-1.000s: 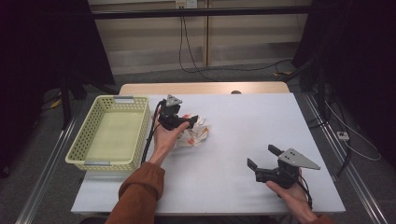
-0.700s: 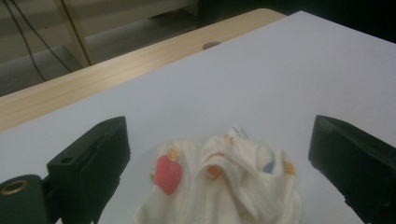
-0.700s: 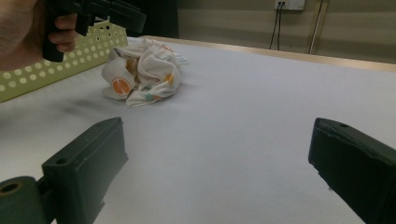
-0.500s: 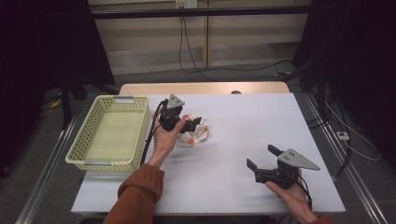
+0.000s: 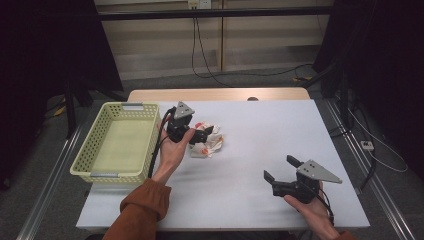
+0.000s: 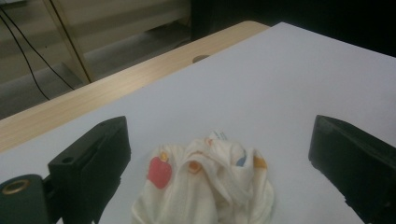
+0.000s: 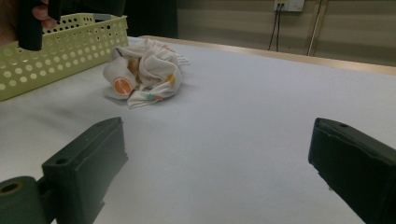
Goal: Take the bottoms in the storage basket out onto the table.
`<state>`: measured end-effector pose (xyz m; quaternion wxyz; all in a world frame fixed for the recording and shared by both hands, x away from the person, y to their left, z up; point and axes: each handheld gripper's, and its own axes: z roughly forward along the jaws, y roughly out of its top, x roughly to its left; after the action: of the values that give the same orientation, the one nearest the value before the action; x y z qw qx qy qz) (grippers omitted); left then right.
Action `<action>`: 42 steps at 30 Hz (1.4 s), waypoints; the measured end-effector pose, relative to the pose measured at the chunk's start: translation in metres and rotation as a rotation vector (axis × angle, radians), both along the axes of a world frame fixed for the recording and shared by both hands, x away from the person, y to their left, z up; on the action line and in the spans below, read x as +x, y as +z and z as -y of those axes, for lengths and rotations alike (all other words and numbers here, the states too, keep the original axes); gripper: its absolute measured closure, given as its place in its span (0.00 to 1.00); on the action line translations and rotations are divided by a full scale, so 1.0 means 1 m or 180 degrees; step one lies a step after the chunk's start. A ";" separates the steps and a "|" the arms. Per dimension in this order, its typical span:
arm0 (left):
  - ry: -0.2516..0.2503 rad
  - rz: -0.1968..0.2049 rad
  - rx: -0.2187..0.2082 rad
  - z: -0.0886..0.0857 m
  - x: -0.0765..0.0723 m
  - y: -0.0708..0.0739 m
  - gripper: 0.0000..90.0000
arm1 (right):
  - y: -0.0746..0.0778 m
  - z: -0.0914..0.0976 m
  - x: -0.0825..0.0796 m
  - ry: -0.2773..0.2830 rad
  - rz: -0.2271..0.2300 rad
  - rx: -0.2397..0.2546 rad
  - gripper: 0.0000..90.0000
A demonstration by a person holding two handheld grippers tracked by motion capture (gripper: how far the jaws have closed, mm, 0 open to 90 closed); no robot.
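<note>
Currently, a crumpled white cloth (image 5: 209, 140) printed with small red, orange and blue shapes is seen lying on the white bench (image 5: 260, 150), left of the bench's middle and just beside a pale yellow-green perforated basket (image 5: 89, 152). Nothing is seen inside the basket in the high view; its bottom is bare, and two grey handles are fitted at its near and far ends. The left gripper (image 5: 199, 136) is held over the cloth's left edge, between the basket and the cloth, with its fingers spread wide. In the left gripper view the cloth (image 6: 205, 186) is framed between the two black fingers (image 6: 93, 163), one to each side, and no contact with the fabric can be made out. The right gripper (image 5: 281, 173) is held low over the near right part of the bench, well apart from the cloth, its fingers likewise released and gripping nothing. In the right gripper view the bunched cloth (image 7: 144, 70) is seen farther off on the bench, close to the basket's holed wall (image 7: 65, 46), with bare white surface lying between the fingers. A strip of light wood is visible along the bench's far edge.
</note>
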<state>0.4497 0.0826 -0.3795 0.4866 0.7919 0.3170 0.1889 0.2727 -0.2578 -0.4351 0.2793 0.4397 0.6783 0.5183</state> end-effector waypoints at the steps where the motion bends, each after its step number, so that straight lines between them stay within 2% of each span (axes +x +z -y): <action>1: -0.0012 0.0009 -0.0035 -0.002 -0.001 0.000 0.06 | 0.000 0.000 0.000 0.0001 0.0000 0.0000 0.05; 7: -0.0033 0.0116 0.0001 -0.007 -0.009 0.002 0.06 | 0.000 0.000 0.000 -0.0003 0.0001 0.0002 0.05; 9: -0.0029 0.0173 0.0055 -0.008 -0.012 0.002 0.06 | 0.000 0.000 0.000 -0.0004 0.0001 0.0003 0.05; 21: -0.0043 0.0193 0.0039 -0.021 -0.031 0.010 0.05 | 0.000 0.000 0.000 -0.0002 0.0005 -0.0006 0.05; 23: -0.0019 0.0235 0.0089 -0.022 -0.035 0.012 0.05 | 0.000 0.000 0.000 -0.0002 0.0006 -0.0007 0.05; 25: -0.0027 0.0211 0.0090 -0.022 -0.040 0.015 0.05 | 0.000 -0.001 -0.001 0.0000 0.0001 -0.0001 0.05; 27: -0.0045 0.0269 0.0109 -0.021 -0.044 0.018 0.05 | 0.001 -0.001 -0.001 0.0002 0.0004 -0.0003 0.05; 33: -0.0075 0.0315 0.0146 -0.025 -0.054 0.023 0.05 | 0.000 -0.001 -0.001 -0.0003 0.0004 -0.0006 0.05; 36: -0.0028 0.0361 0.0194 -0.030 -0.060 0.024 0.05 | 0.001 -0.001 -0.001 -0.0002 0.0010 -0.0015 0.05; 42: -0.0072 0.0425 0.0224 -0.044 -0.070 0.023 0.04 | 0.000 -0.001 -0.001 -0.0001 0.0012 -0.0019 0.05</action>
<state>0.3801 0.1265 -0.3567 0.4806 0.7977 0.2680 0.2469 0.2720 -0.2567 -0.4347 0.2819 0.4380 0.6792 0.5171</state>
